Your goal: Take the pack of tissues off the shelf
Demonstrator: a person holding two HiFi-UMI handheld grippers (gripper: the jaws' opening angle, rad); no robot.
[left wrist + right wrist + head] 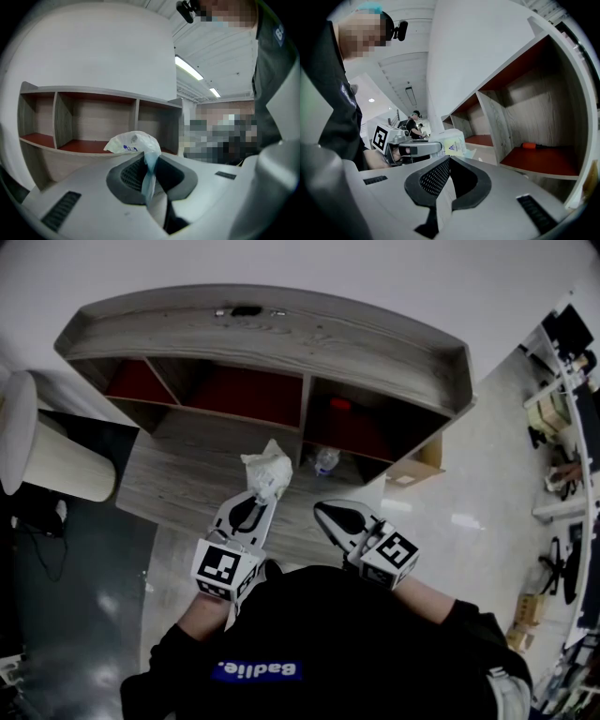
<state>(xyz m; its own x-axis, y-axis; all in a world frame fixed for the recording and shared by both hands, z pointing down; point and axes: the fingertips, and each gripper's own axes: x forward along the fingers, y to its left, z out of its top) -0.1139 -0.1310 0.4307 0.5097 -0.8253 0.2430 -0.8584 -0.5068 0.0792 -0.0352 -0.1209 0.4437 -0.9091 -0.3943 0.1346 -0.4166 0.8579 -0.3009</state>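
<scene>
The pack of tissues [267, 474], a crumpled white plastic pack with blue print, is out in front of the wooden shelf [281, 334], above the desk top. My left gripper [260, 502] is shut on the pack's lower edge. In the left gripper view the pack [133, 142] stands up from the jaws, and a strip of its wrapper is pinched in my left gripper [148, 164]. My right gripper [325, 512] is beside it on the right, shut and empty. In the right gripper view my right gripper [448, 161] holds nothing, and the pack [452, 143] shows to the left.
The shelf has three compartments with red floors. A plastic bottle [326, 461] and a red object [339, 404] sit in the right compartment, where an orange-handled tool [534, 146] lies. A white cylinder [47, 456] stands at the left. A cardboard box [420, 465] sits right of the shelf.
</scene>
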